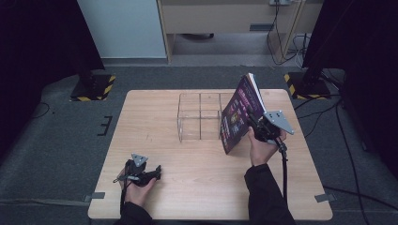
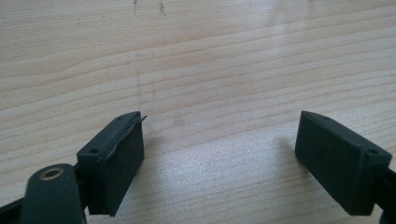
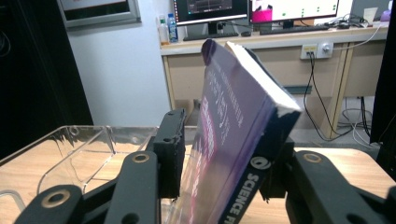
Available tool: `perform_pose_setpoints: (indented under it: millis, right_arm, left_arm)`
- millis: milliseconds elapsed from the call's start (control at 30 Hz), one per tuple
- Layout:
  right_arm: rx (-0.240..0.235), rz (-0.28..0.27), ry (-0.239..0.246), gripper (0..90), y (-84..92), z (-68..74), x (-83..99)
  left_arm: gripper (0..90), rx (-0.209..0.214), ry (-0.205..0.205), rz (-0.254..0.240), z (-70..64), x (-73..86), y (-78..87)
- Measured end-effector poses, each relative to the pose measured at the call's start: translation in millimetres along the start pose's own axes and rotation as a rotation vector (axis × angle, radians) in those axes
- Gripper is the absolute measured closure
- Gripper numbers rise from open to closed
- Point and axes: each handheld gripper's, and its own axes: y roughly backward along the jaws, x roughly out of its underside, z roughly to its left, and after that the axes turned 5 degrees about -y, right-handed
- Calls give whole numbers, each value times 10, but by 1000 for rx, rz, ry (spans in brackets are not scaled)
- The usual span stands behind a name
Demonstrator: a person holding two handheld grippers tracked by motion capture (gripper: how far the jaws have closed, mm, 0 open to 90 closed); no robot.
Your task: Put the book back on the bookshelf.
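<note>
Wooden table up high: the clear organizer sits mid-table, and a purple book leans tilted against its right end, with the right gripper at the cover. Left gripper rests well in front of the organizer. Left gripper view: jaws spread wide over bare wood, holding nothing. Right gripper view: book stands between the jaws, left pad clear of the cover, grip released; organizer beside it.

we are seeing the book running off the bottom edge of the right gripper view, its spine lettering cut short. its cover print is blurring past reading. the book is hiding the clear organizer's right end near the tabletop's far edge. the right gripper's far pad is sitting behind the book.
</note>
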Motion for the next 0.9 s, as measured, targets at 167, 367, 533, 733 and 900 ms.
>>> perform_pose_setpoints:
  millis: [167,367,533,733,900]
  right_arm:
    - [-3,15,-6,526,-21,-19,16]
    - [-20,64,-44,406,-25,-79,50]
    - [-81,92,-45,331,62,-106,107]
    - [-179,152,-25,243,245,-185,225]
    - [-218,195,-8,229,424,-298,380]
  left_arm:
    - [148,0,0,0,0,0,0]
    - [148,0,0,0,0,0,0]
    - [148,0,0,0,0,0,0]
    - [148,0,0,0,0,0,0]
    - [148,0,0,0,0,0,0]
